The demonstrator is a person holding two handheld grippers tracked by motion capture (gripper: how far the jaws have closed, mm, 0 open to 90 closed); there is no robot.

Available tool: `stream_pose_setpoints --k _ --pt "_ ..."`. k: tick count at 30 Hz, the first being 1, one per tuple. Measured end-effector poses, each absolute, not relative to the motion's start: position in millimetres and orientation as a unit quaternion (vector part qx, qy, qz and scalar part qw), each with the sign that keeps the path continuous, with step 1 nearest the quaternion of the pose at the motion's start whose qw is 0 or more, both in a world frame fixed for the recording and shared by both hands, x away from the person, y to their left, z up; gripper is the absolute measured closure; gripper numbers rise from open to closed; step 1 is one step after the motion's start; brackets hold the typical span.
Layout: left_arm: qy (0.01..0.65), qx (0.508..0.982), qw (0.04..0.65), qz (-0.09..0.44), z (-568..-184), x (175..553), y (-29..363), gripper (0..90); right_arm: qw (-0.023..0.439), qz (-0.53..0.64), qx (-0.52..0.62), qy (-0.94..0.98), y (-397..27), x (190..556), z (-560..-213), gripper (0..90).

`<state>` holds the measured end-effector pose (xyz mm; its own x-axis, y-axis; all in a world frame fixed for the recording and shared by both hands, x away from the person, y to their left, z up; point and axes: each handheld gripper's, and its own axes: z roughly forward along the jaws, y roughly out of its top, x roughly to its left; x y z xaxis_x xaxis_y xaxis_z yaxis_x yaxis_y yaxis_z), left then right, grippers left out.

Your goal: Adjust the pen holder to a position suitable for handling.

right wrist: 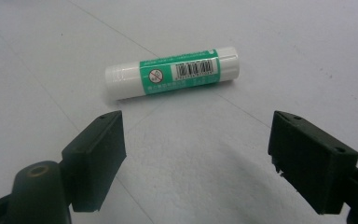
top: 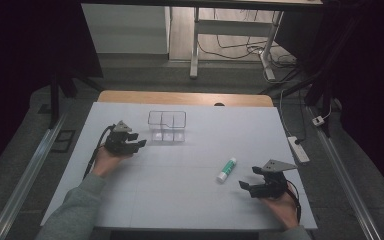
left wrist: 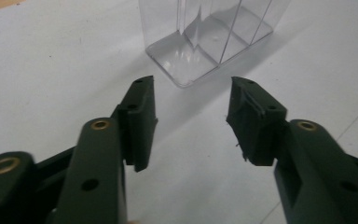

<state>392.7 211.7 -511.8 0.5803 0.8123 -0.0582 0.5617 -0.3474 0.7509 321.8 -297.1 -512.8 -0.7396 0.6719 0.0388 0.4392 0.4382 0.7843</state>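
The left gripper (top: 130, 141) is facing the clear organizer (top: 167, 125) at its two o'clock, jaws part-open and empty. The glue stick (top: 226, 169) is lying on the counter (top: 180, 200), ungrasped, at ten o'clock of the right gripper (top: 256, 181), whose jaws are standing wide; picking and placing are remaining

glue stick (right wrist: 171, 72) | white-green | lying flat | clear organizer (top: 167, 126) | upright

Bench (top: 180, 200): pale grey-white board over wooden top, wood strip showing along far edge. Clear plastic organizer (top: 167, 126) stands upright on bench, far-left of centre, inner dividers visible. Glue stick (top: 226, 169), white with green label, lies on its side right of centre, well apart from organizer. Faint seam lines cross board.
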Motion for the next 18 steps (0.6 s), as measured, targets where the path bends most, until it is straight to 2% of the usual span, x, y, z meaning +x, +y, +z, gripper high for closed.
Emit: stream_pose_setpoints --k 12,18 --pt "0.428 0.804 0.373 0.178 -514.6 414.4 207.2 88.7 0.143 0.407 0.332 0.839 -296.2 321.7 -513.6 18.2" --pt "0.427 0.806 0.370 0.174 -517.2 425.9 205.6 89.1 0.144 0.406 0.331 0.839 -295.6 322.4 -514.1 18.2"
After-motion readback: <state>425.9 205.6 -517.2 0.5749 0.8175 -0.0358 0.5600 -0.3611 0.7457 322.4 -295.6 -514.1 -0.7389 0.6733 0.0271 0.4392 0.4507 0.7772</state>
